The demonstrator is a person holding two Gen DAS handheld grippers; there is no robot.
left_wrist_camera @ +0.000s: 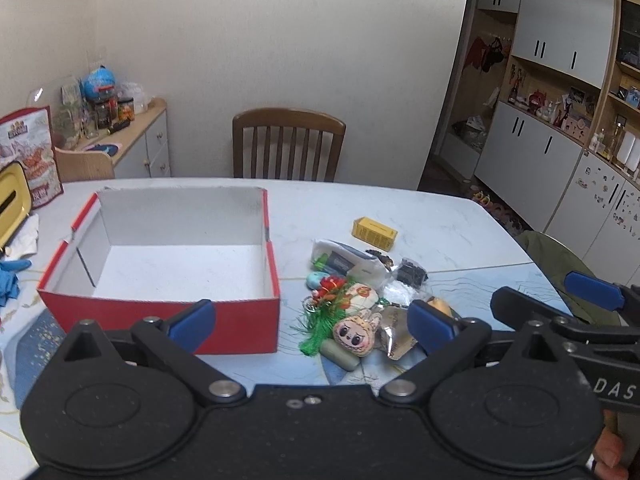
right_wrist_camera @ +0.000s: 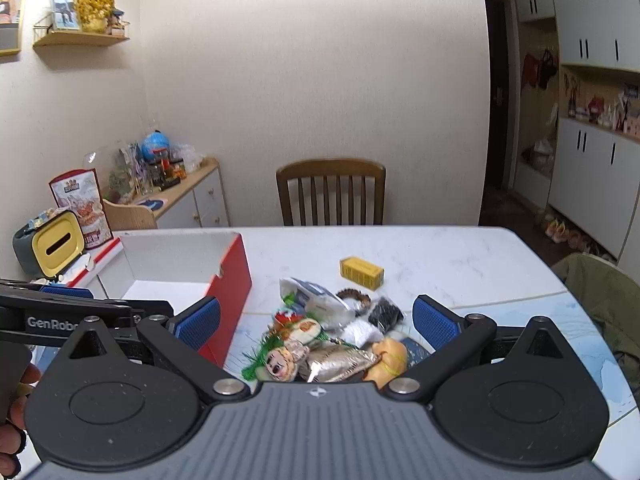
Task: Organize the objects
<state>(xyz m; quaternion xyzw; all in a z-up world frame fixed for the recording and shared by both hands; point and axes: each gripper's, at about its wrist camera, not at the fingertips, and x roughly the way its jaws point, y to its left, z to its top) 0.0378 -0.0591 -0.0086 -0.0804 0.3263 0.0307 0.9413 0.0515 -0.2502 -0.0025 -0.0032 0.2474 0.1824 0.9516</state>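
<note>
I am holding both the left gripper and right gripper released; ahead of the right jaws, the tangled pile is risking multi-item snags.

matt cardboard box, crinkled glossy foil packet, wooden chair

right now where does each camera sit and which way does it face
Left wrist: on the left gripper, fingers apart, facing the empty red box and the toy pile; the right gripper and a fingertip show at the right edge.
Right wrist: on the right gripper, fingers apart, over the pile; the left gripper and a hand show at the left.
Both share the box, pile, yellow carton and wooden chair.
</note>
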